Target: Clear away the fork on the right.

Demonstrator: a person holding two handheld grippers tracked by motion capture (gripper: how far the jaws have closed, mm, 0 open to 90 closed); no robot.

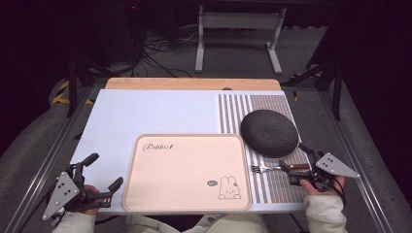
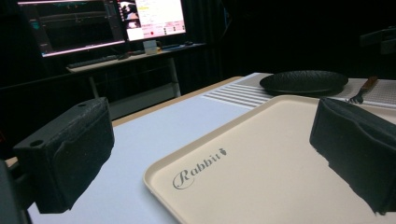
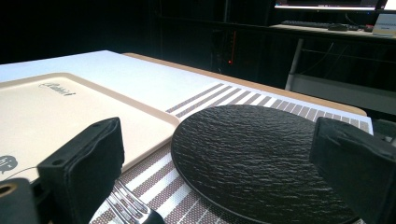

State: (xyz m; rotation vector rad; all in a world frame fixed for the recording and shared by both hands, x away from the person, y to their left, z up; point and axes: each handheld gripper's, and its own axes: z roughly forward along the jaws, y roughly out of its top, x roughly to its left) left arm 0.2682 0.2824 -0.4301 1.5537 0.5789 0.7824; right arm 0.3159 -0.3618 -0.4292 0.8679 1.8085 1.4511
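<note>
High view: resting open at near corners, left gripper (image 1: 99,171), right gripper (image 1: 298,161) straddling fork (image 1: 279,168) handle, right of tray (image 1: 187,172).
Left gripper view: gaping, empty.
Right gripper view: flanking plate (image 3: 261,158); fork probably stiff, slippery; taking by handle.

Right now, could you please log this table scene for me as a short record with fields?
surface: white table with a striped placemat on its right part
tray: beige tray, nothing on it, near front edge
plate: black plate on the placemat, right of the tray
fork: fork on the placemat, tines toward the tray
left hand-held gripper: open, left of the tray, holding nothing
right hand-held gripper: open, jaws either side of the fork's handle end
</note>
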